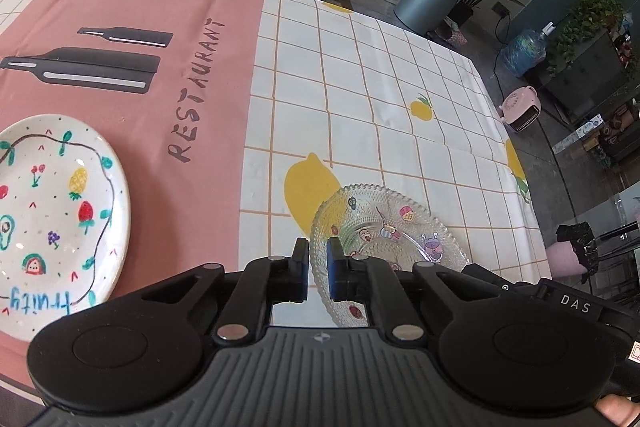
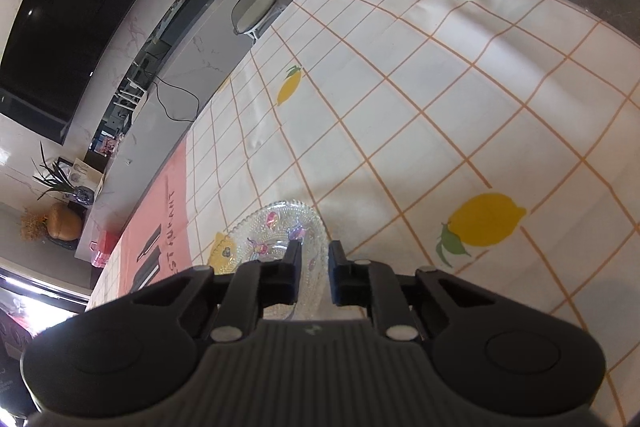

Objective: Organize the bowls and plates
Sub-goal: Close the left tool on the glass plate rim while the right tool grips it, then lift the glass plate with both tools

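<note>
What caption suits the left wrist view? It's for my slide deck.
Left gripper shut on the rim of a glass plate, painted plate beside it on the tablecloth.

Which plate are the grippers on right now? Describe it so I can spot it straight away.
Start at the tablecloth; on its white checked part with lemons lies the glass plate, beside a big printed lemon. Unlike the opaque white fruit plate on the pink part, it is clear, beaded, with cartoon stickers.

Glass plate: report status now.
Left tool and right tool both shut on glass plate rim. Painted plate sits apart. Nothing in the way.
</note>
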`<control>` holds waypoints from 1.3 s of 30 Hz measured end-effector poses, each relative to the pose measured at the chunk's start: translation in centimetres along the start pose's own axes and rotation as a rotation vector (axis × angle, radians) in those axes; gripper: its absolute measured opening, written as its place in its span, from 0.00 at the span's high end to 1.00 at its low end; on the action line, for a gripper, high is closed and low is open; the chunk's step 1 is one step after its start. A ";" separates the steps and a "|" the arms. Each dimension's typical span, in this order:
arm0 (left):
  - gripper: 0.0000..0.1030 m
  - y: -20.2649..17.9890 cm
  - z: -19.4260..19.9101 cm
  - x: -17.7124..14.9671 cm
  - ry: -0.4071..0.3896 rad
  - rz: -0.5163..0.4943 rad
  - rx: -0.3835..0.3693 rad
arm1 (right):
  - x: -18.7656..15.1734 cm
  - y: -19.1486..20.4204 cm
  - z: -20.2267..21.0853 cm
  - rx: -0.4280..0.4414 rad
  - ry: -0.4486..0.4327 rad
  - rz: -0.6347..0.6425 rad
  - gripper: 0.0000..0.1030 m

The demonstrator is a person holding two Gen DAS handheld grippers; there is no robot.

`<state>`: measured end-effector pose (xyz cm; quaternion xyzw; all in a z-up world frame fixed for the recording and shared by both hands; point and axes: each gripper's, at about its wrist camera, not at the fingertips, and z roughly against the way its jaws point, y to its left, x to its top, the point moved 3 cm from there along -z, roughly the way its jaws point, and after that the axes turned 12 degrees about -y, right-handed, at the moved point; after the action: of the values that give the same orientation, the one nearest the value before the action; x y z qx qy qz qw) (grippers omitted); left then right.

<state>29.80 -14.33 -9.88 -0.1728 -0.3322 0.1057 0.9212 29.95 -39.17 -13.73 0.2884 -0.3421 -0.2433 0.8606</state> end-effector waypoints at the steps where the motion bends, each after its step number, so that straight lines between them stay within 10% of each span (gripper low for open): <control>1: 0.91 0.1 0.3 -0.1 0.002 -0.005 0.005 | -0.2 0.0 0.1 0.004 0.006 -0.002 0.88; 25: 0.91 4.8 7.2 -1.5 0.136 -0.013 0.044 | -7.7 4.8 6.8 0.039 0.054 0.084 0.89; 39: 0.89 5.7 6.5 -3.8 0.257 -0.238 0.065 | -13.5 5.5 7.9 -0.051 0.111 0.237 0.89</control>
<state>22.24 -8.67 -9.57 -0.1146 -0.2260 -0.0162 0.9672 16.68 -29.48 -11.44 0.2370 -0.3192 -0.1322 0.9080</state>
